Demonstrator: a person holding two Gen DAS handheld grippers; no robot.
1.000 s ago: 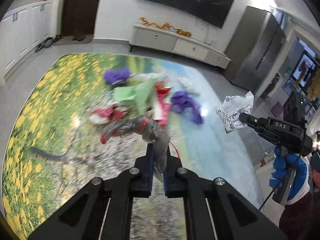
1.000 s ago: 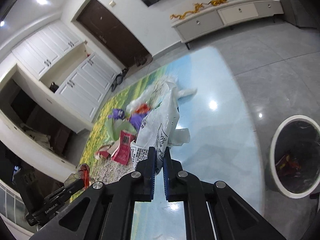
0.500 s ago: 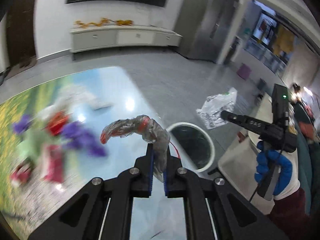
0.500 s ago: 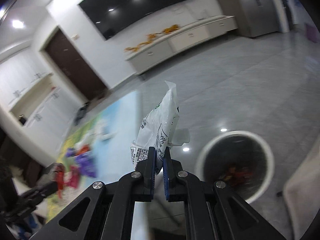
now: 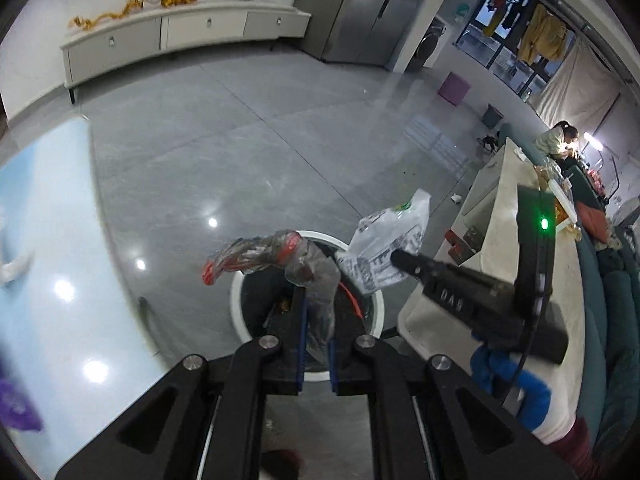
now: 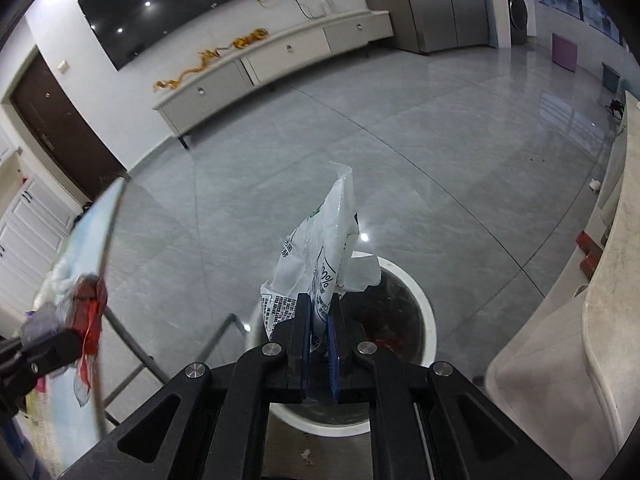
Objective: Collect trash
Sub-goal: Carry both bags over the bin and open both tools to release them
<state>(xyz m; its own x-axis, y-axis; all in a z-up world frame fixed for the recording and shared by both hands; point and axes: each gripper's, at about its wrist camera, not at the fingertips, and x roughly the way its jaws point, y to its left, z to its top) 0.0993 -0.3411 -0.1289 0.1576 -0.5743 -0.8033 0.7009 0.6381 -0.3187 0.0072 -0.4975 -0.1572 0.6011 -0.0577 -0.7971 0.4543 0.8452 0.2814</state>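
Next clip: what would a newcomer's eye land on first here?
Two pinched pieces of trash: a crumpled clear wrapper with red print in the left hand-held gripper, and a white printed plastic bag in the right hand-held gripper. Both hang over the white-rimmed trash bin on the grey floor.

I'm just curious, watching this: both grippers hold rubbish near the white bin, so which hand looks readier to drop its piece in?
Probably the right. The right gripper holds its white printed bag directly over the bin opening. The left gripper holds its clear-and-red wrapper partly beyond the rim.
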